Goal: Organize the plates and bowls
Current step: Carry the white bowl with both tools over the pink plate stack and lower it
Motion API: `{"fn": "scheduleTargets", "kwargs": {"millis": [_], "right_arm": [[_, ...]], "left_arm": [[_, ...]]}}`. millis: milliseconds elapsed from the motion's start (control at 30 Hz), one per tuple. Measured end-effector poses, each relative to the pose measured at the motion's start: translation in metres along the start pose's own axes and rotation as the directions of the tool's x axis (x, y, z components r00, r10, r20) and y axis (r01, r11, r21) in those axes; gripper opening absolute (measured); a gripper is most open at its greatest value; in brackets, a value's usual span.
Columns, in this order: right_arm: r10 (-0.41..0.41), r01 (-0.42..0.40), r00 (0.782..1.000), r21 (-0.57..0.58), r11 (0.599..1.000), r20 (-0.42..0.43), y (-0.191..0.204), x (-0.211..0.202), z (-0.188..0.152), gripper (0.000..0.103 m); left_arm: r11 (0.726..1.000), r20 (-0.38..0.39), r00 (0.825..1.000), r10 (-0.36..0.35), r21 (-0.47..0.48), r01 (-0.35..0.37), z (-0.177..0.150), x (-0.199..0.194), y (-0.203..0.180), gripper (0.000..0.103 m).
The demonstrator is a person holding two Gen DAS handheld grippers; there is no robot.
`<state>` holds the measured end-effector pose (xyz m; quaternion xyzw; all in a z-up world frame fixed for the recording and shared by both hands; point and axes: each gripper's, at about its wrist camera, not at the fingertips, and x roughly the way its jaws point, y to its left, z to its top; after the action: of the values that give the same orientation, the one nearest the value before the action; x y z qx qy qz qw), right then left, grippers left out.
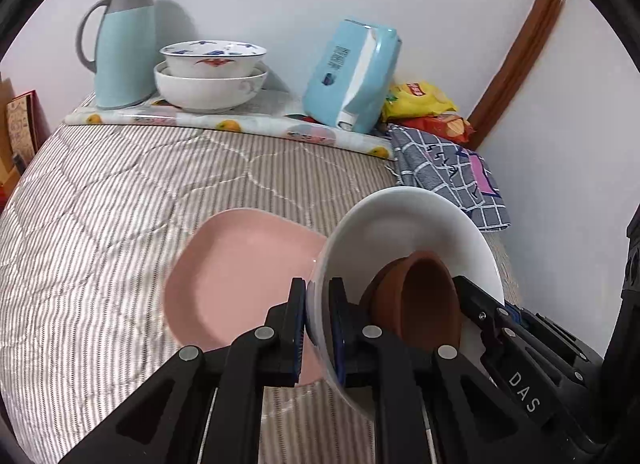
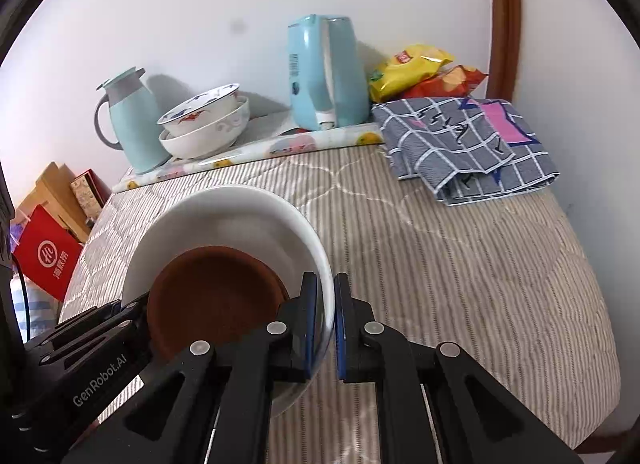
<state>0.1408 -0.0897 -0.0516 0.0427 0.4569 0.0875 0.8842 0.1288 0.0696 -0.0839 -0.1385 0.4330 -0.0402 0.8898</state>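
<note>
My left gripper [image 1: 316, 328] is shut on the left rim of a white bowl [image 1: 420, 224]. My right gripper [image 2: 326, 324] is shut on the right rim of the same white bowl [image 2: 224, 212]. Both hold it above the striped quilt. A brown clay bowl [image 2: 212, 296] lies inside the white one; it also shows in the left wrist view [image 1: 424, 296]. A pink plate [image 1: 236, 276] lies on the quilt under and left of the white bowl. Two stacked white bowls [image 1: 210, 76] stand at the back; the top one has blue and red patterns.
A light blue thermos jug [image 1: 120, 44] stands left of the stacked bowls on a fruit-print mat [image 1: 224, 122]. A blue kettle [image 2: 324, 76], snack bags [image 2: 416, 68] and a folded checked cloth [image 2: 464, 144] lie at the back right. Boxes and a red bag [image 2: 44, 256] sit off the left edge.
</note>
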Motion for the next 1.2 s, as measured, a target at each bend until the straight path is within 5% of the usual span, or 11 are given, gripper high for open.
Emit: {"fn": "scheduleTargets", "kwargs": {"millis": [600, 1200], "right_arm": [[0.044, -0.045, 0.999, -0.057, 0.997, -0.027, 0.050, 0.023, 0.004, 0.008], [0.051, -0.057, 0.995, -0.062, 0.996, -0.084, 0.054, 0.065, 0.010, 0.008]], "left_arm": [[0.998, 0.008, 0.999, 0.042, -0.051, -0.041, 0.009, -0.005, 0.053, 0.012], [0.995, -0.042, 0.998, 0.056, -0.075, -0.059, 0.017, 0.028, 0.071, 0.012]]}}
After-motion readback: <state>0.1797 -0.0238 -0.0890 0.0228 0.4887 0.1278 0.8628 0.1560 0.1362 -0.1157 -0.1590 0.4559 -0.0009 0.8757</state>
